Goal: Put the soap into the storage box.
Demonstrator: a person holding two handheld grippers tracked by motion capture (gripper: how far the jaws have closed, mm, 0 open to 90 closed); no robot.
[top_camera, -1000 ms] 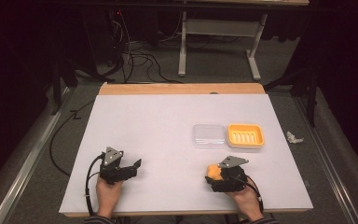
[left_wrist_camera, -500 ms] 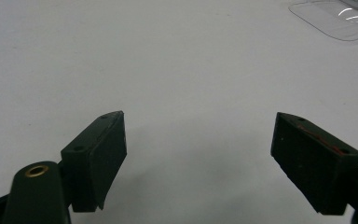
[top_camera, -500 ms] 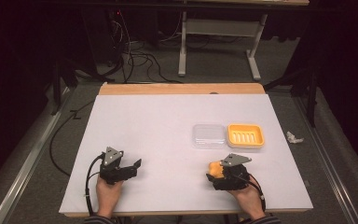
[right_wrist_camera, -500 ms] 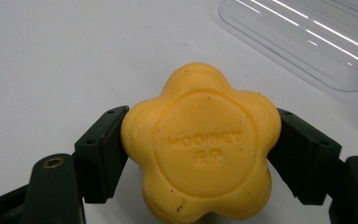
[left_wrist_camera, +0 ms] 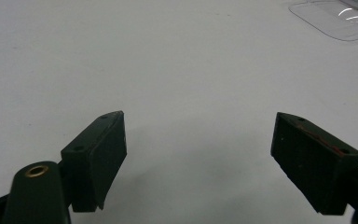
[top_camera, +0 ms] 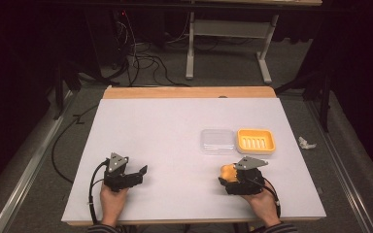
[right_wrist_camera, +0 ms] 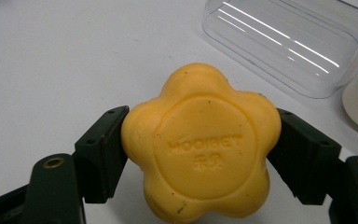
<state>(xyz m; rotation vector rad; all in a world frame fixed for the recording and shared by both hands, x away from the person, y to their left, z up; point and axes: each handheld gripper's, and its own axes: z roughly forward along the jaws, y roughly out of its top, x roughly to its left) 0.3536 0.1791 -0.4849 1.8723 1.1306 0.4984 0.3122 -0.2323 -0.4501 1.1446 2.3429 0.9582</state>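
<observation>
Soap (right_wrist_camera: pixel 200 144) clamped between our right gripper (top_camera: pixel 233 180) jaws, pads pressing both sides (flower-shaped, yellow, lettering stamped on top), at near right of white table (top_camera: pixel 175 126). Our left gripper (top_camera: pixel 135 175) at near left, jaws wide, nothing between, bare tabletop beneath. Beyond soap: clear lid (top_camera: pixel 217 141), yellow soap dish (top_camera: pixel 256 141) just beside it on right. We see crumpled scrap (top_camera: pixel 306 143) off table edge, on floor.

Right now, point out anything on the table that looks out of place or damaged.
Little stands out. The yellow flower-shaped soap bar clamped in the right gripper carries a few small dark specks. The clear plastic lid lies beside the yellow soap dish, not on it. Nothing looks spilled or broken.
</observation>
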